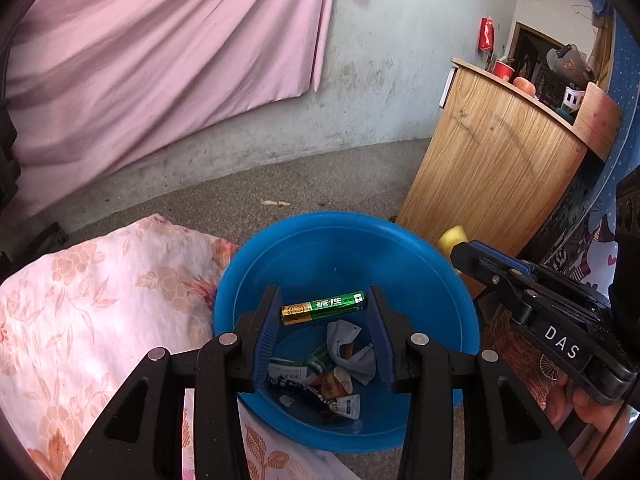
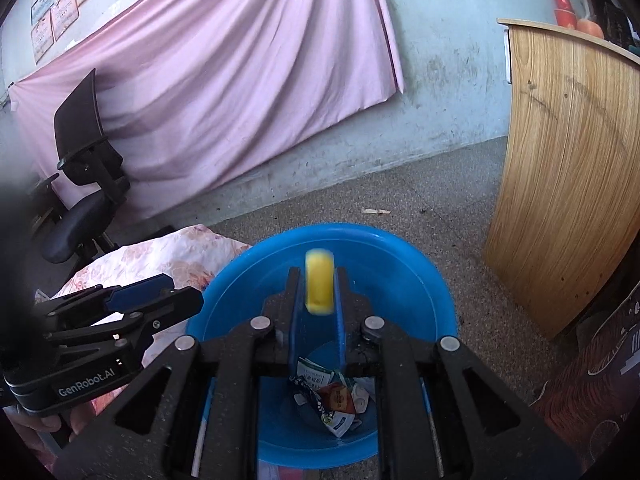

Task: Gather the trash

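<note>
A blue plastic basin stands on the floor and holds several crumpled wrappers and packets. My left gripper hangs over it, shut on a green and gold battery held end to end between the blue pads. My right gripper is also above the basin, shut on a small yellow spongy piece that looks blurred. In the left wrist view the right gripper comes in from the right with the yellow piece at its tip.
A floral quilt lies left of the basin. A wooden cabinet stands to the right. A pink curtain covers the wall, with a black office chair at far left. A small scrap lies on the floor.
</note>
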`<action>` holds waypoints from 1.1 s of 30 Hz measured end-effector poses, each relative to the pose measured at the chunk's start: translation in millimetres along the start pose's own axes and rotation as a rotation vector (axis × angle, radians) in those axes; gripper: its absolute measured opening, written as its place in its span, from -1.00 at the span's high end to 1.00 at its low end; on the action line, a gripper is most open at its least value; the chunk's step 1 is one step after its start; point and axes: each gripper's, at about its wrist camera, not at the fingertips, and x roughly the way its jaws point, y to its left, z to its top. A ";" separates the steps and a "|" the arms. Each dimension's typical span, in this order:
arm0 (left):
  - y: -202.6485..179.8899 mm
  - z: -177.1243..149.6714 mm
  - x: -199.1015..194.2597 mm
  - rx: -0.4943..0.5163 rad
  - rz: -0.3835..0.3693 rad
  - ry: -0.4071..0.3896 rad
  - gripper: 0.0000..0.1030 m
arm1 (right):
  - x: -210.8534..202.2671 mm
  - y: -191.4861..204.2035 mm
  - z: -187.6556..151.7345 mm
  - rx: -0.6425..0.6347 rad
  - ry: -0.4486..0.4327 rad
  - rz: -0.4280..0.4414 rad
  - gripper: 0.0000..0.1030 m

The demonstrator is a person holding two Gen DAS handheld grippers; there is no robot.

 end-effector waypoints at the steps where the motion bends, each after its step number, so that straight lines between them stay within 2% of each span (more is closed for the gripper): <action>1: 1.1 0.1 1.4 -0.006 -0.003 0.011 0.27 | 0.2 0.1 -0.3 0.000 0.002 0.000 0.25; 6: 3.6 -2.6 8.9 -0.016 0.023 0.038 0.26 | 3.9 0.8 -0.3 0.003 0.024 -0.009 0.22; 8: 5.3 -3.8 9.3 -0.019 0.028 0.043 0.13 | 5.4 0.1 -0.1 0.008 0.031 -0.012 0.14; 10: 7.3 -4.6 8.5 -0.025 0.031 0.039 0.11 | 7.0 -0.7 0.1 0.012 0.037 -0.015 -0.11; 13: 9.4 -5.4 6.3 -0.025 0.051 0.035 0.09 | 8.0 -1.6 -0.4 0.018 0.044 -0.021 -0.34; 15: 10.6 -5.9 5.7 -0.025 0.064 0.031 0.00 | 9.5 -2.4 -0.1 0.024 0.051 -0.022 -0.45; 17: 13.5 -6.7 4.0 -0.034 0.075 0.026 -0.18 | 9.6 -3.9 0.2 0.030 0.053 -0.024 -0.54; 19: 16.6 -7.8 3.1 -0.040 0.085 0.024 -0.24 | 10.0 -5.2 0.4 0.039 0.056 -0.025 -0.69; 22: 22.2 -9.9 0.7 -0.050 0.124 0.017 -0.55 | 8.5 -8.5 0.3 0.061 0.046 -0.019 -0.96; 29: 42.6 -20.4 -7.0 -0.110 0.180 0.009 -0.70 | 8.9 -11.6 -0.5 0.086 0.049 -0.022 -1.00; 33: 49.5 -23.6 -19.6 -0.129 0.188 -0.028 -0.82 | 6.2 -11.2 0.0 0.091 0.038 -0.026 -1.00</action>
